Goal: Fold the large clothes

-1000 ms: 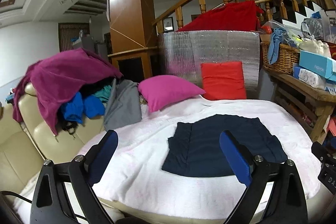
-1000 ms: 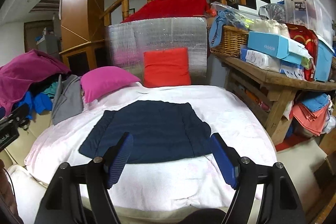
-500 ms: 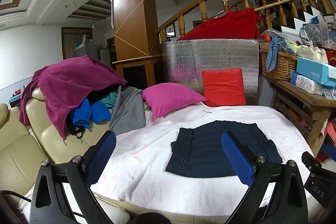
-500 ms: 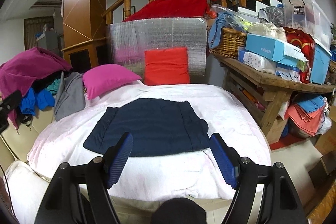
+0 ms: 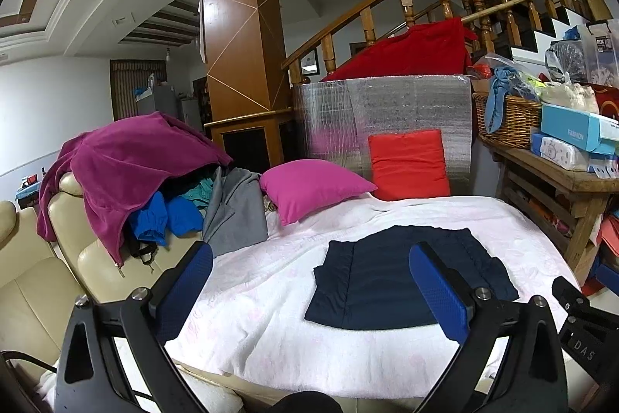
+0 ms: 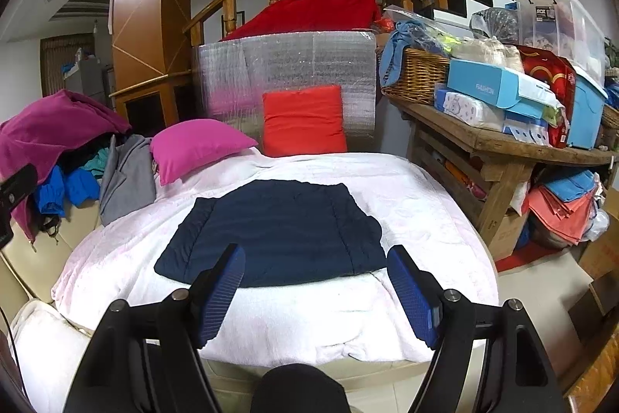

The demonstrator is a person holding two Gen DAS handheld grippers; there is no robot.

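Both grippers rose; wicker basket (image 6: 419,74) holds blue cloth (image 6: 398,53).

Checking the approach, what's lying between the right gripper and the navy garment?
Only bare white blanket separates the open right gripper from the navy garment, per the right wrist view.

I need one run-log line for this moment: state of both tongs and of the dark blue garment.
left tongs: open, empty | right tongs: open, empty | navy garment: folded flat on white blanket, untouched | phase: between folds
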